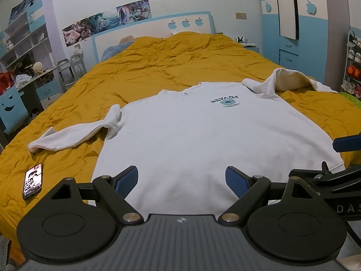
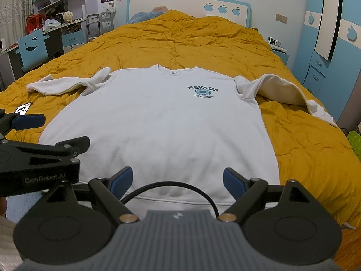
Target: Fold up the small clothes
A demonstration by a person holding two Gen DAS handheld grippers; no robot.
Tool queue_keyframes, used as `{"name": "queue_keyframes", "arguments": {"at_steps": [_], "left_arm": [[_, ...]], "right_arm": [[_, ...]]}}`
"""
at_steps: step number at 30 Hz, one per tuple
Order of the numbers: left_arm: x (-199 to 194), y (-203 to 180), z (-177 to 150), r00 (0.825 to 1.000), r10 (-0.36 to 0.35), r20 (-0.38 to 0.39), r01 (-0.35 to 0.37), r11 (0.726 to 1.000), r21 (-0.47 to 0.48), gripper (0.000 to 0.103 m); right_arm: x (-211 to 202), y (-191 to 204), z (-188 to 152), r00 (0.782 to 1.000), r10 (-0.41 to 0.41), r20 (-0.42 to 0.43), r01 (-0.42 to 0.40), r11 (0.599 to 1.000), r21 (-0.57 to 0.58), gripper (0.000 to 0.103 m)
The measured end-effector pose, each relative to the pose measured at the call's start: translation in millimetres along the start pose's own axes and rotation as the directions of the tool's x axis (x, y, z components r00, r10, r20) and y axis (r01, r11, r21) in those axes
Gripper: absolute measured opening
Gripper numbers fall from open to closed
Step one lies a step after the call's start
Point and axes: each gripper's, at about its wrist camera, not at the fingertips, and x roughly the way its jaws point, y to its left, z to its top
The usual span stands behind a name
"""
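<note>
White sweatshirt (image 1: 203, 140) lies face-up on the bed's yellow quilt (image 1: 158, 67); my left gripper (image 1: 181, 180) and right gripper (image 2: 177, 180) hover over its hem, both wide open, empty.

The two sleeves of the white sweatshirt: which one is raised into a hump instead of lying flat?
The sleeve on the NEVADA print side arches up, showing its cream inside; the other sleeve, toward the phone, lies flat.

sweatshirt (image 1: 203, 140) flat on bed (image 1: 158, 67) | phone (image 1: 33, 180) left of it
</note>
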Motion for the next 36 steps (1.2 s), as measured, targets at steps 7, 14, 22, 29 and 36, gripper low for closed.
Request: {"name": "queue_keyframes", "arguments": {"at_steps": [7,14,22,29,36], "left_arm": [[-0.2,0.2,0.2,1.000,0.002,-0.001,-0.002,1.000,0.000,0.102],[0.0,0.5,0.1,1.000,0.001,-0.001,-0.001,1.000,-0.001,0.102],[0.1,0.6,0.1,1.000,0.002,-0.002,-0.002,1.000,-0.001,0.102],[1.5,0.3,0.0,1.000,0.002,-0.003,-0.002,1.000,-0.001,0.102],[1.6,0.3,0.1,1.000,0.002,-0.004,-0.002,1.000,-0.001,0.102]], "right_arm": [[-1.1,0.7,-0.2,1.000,0.002,-0.002,-0.002,1.000,0.001,0.083],[-1.0,0.7,-0.4,1.000,0.002,-0.002,-0.002,1.000,0.000,0.083],[-0.5,1.0,-0.7,1.000,0.002,-0.002,-0.002,1.000,0.001,0.083],[-1.9,0.2,1.6,1.000,0.003,-0.003,-0.003,1.000,0.001,0.083],[-1.9,0.0,1.5,1.000,0.003,-0.002,-0.003,1.000,0.001,0.083]]}}
